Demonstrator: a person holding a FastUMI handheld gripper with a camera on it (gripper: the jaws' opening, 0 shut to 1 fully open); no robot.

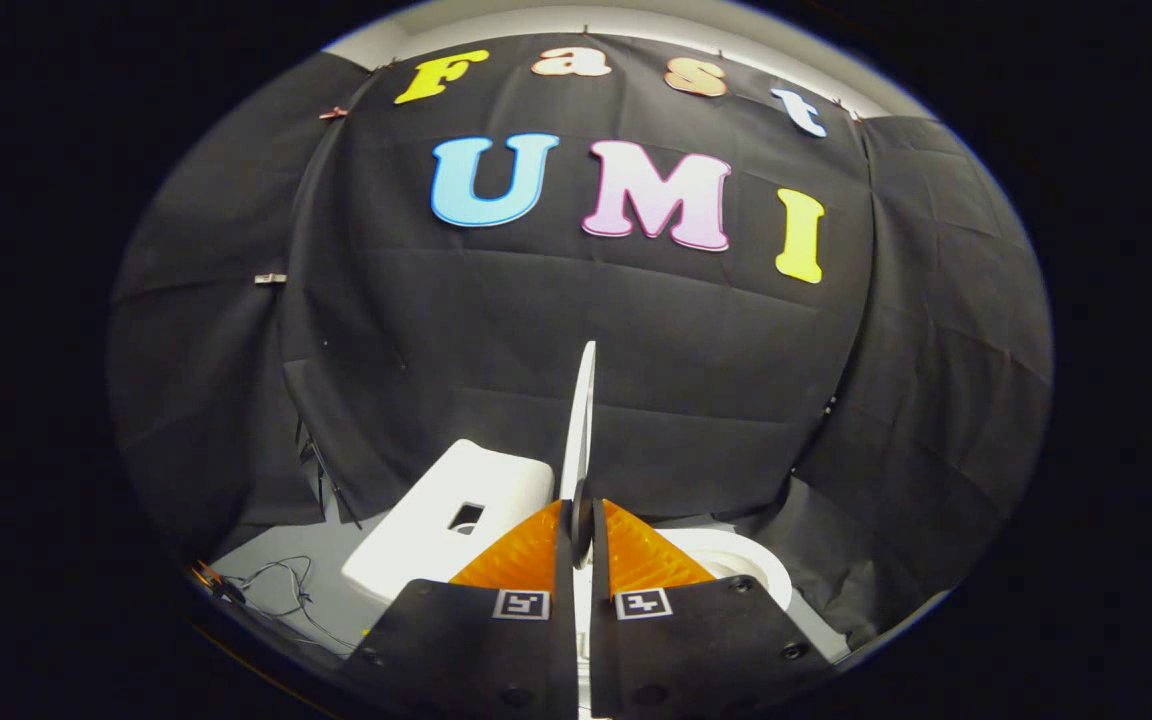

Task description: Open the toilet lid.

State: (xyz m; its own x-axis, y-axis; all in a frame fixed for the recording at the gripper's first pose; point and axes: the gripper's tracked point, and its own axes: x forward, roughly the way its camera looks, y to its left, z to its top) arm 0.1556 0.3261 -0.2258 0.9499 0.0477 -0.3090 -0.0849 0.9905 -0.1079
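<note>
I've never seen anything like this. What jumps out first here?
First, the thin white toilet lid, seen edge-on and standing upright, pinched between the two fingers of the gripper. Left of it sits the white toilet tank, and to the right, beyond the fingers, curves the white rim of the toilet bowl. A tangle of cable lies on the grey floor beside the tank.

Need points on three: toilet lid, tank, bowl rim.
toilet lid (584, 400), gripper view, thin edge standing up from between the fingers
tank (416, 545), gripper view, its flat top
bowl rim (751, 565), gripper view, curved rim right of the fingers
</note>
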